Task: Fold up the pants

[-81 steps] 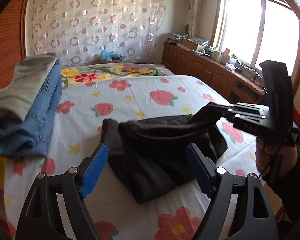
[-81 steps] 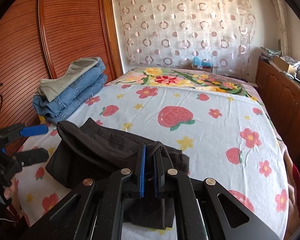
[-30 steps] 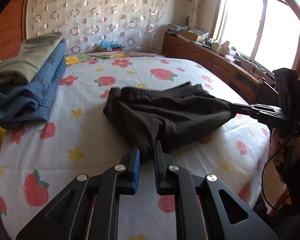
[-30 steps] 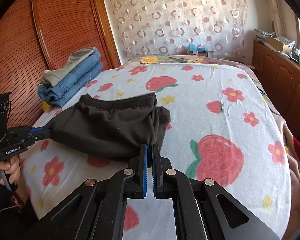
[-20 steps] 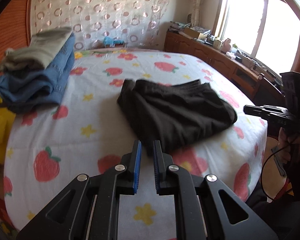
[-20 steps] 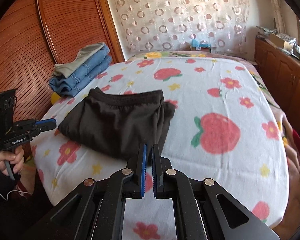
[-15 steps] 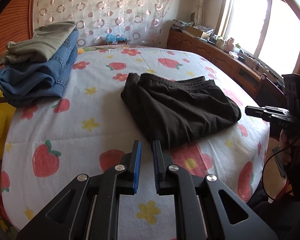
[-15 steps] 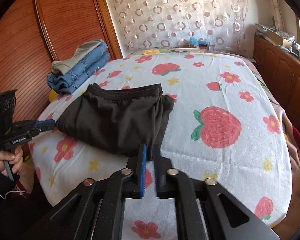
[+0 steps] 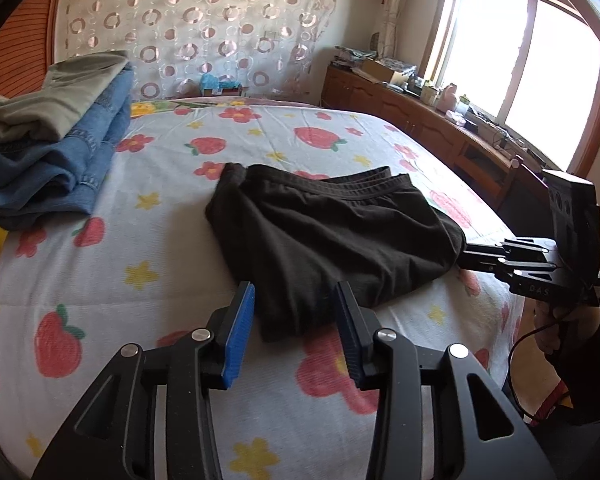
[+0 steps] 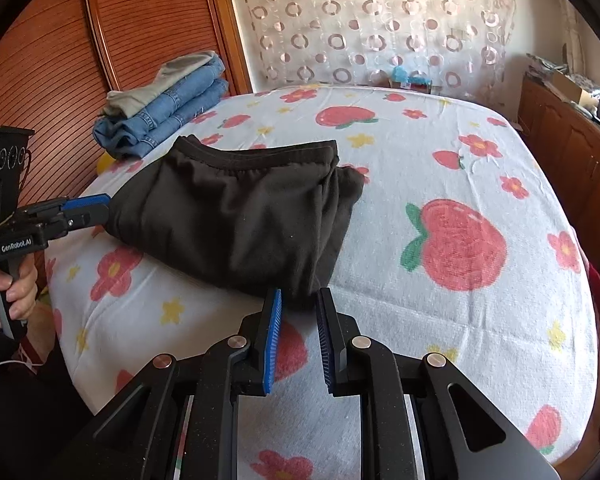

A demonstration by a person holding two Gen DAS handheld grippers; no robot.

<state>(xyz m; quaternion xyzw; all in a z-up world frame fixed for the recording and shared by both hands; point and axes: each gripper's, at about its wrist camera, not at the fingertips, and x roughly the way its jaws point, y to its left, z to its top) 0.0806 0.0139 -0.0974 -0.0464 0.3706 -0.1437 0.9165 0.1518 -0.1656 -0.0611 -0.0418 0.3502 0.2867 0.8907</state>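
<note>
Folded black pants (image 9: 332, 232) lie flat on the strawberry-print bed sheet (image 9: 100, 280), waistband on the far side. My left gripper (image 9: 295, 292) stands at their near corner with its jaws opening; the cloth's tip lies loose between the blue pads (image 9: 236, 332), untouched. In the right wrist view the pants (image 10: 236, 216) fill the middle, and my right gripper (image 10: 300, 296) stands at their near corner, its jaws opening too and its pads clear of the cloth. Each gripper shows in the other's view: the left gripper (image 10: 100, 208) and the right gripper (image 9: 476, 254) at opposite edges of the pants.
A stack of folded jeans (image 10: 168, 108) with a grey garment on top sits at the bed's far left by the wooden wardrobe doors (image 10: 60, 60). A low wooden cabinet (image 9: 420, 120) with clutter runs under the window. A hand (image 10: 16, 292) holds the left gripper's handle.
Both grippers held the pants stretched by their corners, laid them on the bed and let go. Since half a second ago both pairs of jaws have parted, the left pair more widely.
</note>
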